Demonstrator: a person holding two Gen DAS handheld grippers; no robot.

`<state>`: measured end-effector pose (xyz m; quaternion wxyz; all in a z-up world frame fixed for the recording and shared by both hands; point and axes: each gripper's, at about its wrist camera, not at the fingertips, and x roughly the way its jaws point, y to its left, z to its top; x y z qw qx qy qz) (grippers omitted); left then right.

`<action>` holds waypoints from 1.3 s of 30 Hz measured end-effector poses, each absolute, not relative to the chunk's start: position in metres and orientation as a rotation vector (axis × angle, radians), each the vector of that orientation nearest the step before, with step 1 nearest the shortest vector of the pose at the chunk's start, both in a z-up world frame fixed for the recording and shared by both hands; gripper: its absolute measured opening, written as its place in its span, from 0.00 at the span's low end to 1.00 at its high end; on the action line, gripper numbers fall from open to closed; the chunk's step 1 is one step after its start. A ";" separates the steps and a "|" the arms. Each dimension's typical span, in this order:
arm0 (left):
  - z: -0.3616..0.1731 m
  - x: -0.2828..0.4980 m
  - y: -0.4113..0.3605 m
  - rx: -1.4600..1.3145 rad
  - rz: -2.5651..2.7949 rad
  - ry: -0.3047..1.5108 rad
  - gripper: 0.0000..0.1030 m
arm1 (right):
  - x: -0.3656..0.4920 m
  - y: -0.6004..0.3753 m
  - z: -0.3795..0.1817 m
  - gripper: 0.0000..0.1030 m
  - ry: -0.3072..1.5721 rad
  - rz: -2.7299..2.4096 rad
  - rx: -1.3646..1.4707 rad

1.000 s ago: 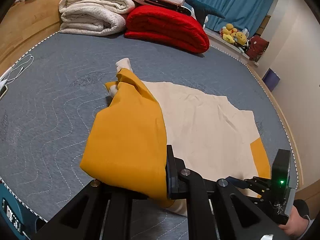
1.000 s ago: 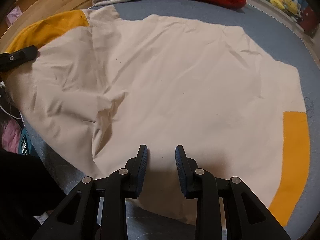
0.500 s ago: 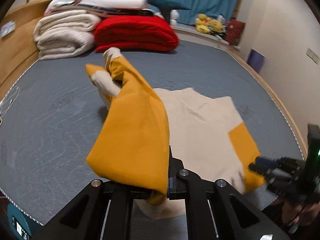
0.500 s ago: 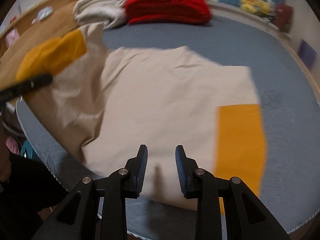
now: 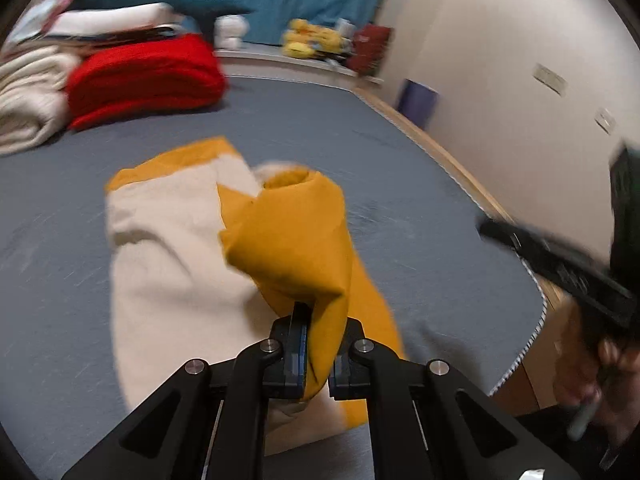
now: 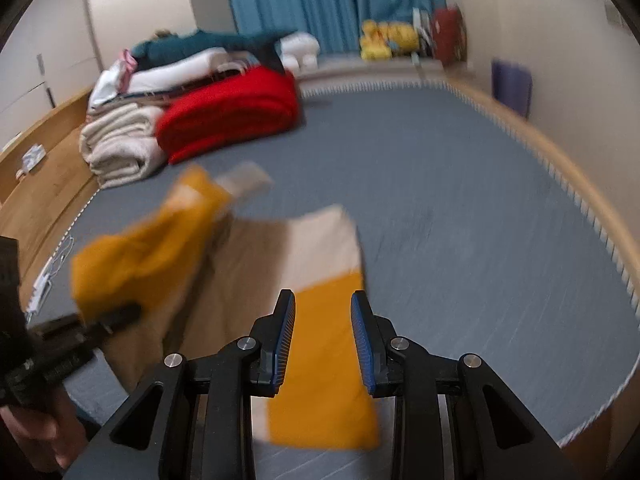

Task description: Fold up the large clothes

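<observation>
Grey quilted bed (image 6: 460, 208) under cream-and-mustard garment (image 6: 320, 248), folded blankets (image 6: 224, 116).

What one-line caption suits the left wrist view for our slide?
Left claw shut on the garment's mustard sleeve, lifted over the cream body on the grey bed.

The cream garment (image 5: 172, 280) with mustard sleeves lies on the bed, one sleeve (image 5: 296, 240) lifted, seemingly bunched.
</observation>
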<state>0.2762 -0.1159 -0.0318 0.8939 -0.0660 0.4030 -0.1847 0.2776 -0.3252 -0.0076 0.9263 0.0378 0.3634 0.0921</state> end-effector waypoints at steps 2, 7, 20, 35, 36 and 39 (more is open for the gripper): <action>-0.044 0.281 -0.145 -0.114 -0.432 0.881 0.04 | 0.286 -0.334 -0.003 0.30 0.697 0.139 -0.007; -0.077 0.283 -0.205 -0.019 -0.562 1.019 0.04 | 0.319 -0.357 -0.023 0.30 0.808 0.146 0.205; -0.090 0.287 -0.176 -0.241 -0.694 1.285 0.42 | 0.359 -0.350 -0.114 0.45 1.100 0.235 0.404; -0.087 0.298 -0.035 -0.318 -0.185 1.292 0.42 | 0.375 -0.296 -0.177 0.09 1.309 0.326 0.412; -0.090 0.299 -0.026 -0.329 -0.174 1.305 0.42 | 0.375 -0.295 -0.174 0.05 1.289 0.337 0.421; -0.092 0.294 -0.019 -0.349 -0.184 1.304 0.42 | 0.367 -0.305 -0.147 0.03 1.170 0.365 0.458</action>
